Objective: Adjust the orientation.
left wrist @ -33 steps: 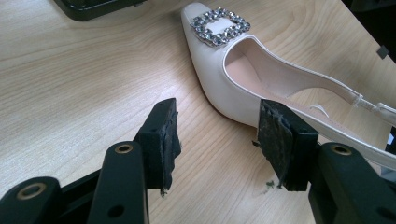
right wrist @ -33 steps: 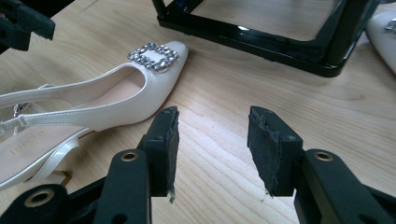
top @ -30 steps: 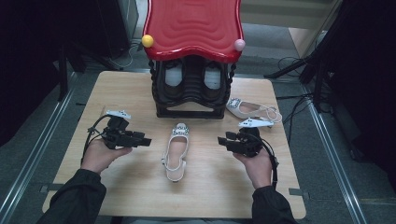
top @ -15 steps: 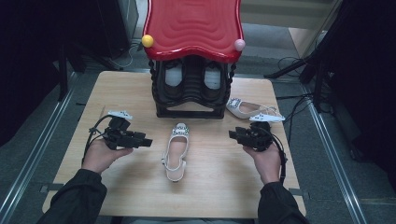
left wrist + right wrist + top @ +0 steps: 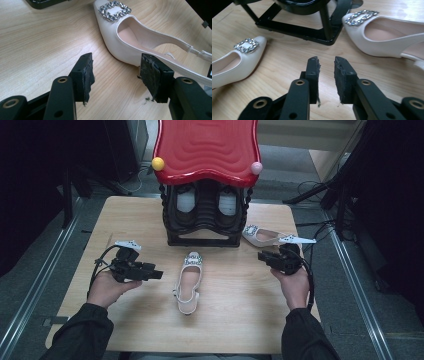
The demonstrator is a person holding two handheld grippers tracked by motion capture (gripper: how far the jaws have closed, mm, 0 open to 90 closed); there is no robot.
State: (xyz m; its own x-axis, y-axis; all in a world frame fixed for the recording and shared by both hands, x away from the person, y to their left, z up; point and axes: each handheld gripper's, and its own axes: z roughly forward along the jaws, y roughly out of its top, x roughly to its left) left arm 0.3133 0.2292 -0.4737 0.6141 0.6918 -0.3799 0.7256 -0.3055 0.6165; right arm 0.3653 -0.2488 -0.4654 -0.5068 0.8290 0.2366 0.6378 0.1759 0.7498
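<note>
Right gripper [image 5: 267,257] moved toward far shoe [image 5: 262,236] — jaws narrowing, empty; left gripper [image 5: 155,274] open.

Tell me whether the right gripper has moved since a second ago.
Yes. The right gripper has shifted toward the table's far right, closer to the shoe beside the black rack, its empty jaws closing.

Rack [image 5: 202,217] at table's [image 5: 125,330] far middle; 1 shoe [image 5: 189,281] before it, 2nd shoe [image 5: 265,236] at rack's right.

Left tool [image 5: 155,274] open, right tool [image 5: 261,256] narrowing
</note>
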